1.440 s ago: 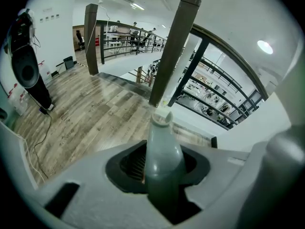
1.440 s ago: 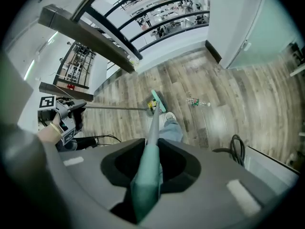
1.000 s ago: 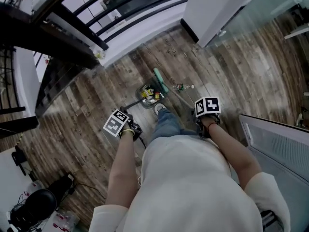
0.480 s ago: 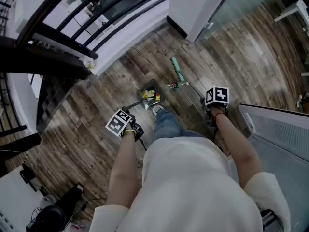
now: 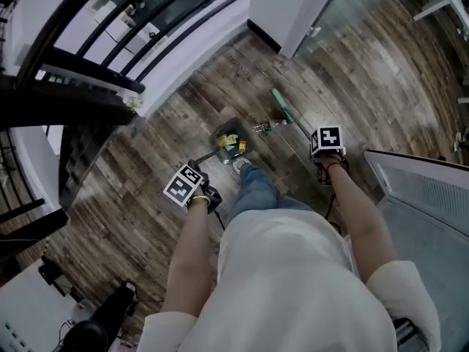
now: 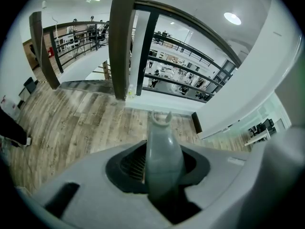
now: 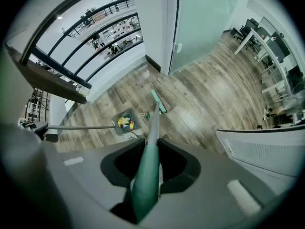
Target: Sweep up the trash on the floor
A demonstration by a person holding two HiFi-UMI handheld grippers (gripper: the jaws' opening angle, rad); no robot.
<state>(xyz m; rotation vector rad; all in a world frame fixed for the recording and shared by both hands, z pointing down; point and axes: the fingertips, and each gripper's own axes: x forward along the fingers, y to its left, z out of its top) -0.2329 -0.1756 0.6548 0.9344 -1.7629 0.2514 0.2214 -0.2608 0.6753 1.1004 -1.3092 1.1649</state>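
Observation:
On the wood floor a grey dustpan holds yellow and red trash, just ahead of the person's shoe. Its long grey handle runs back into my left gripper, which is shut on it. A small bottle-like piece of trash lies on the floor to the right of the pan. The green broom head rests just beyond that piece, apart from the pan. My right gripper is shut on the broom's green handle. The right gripper view shows the dustpan, the loose trash and the broom head.
A black railing over an open atrium runs along the far left. A white wall with black skirting and a glass partition stand ahead. A white panel is close on the right. Black equipment sits at the lower left.
The broom head has swung from beside the dustpan out to the right, past the loose bottle. My right gripper shifted slightly right. The dustpan stays in place.

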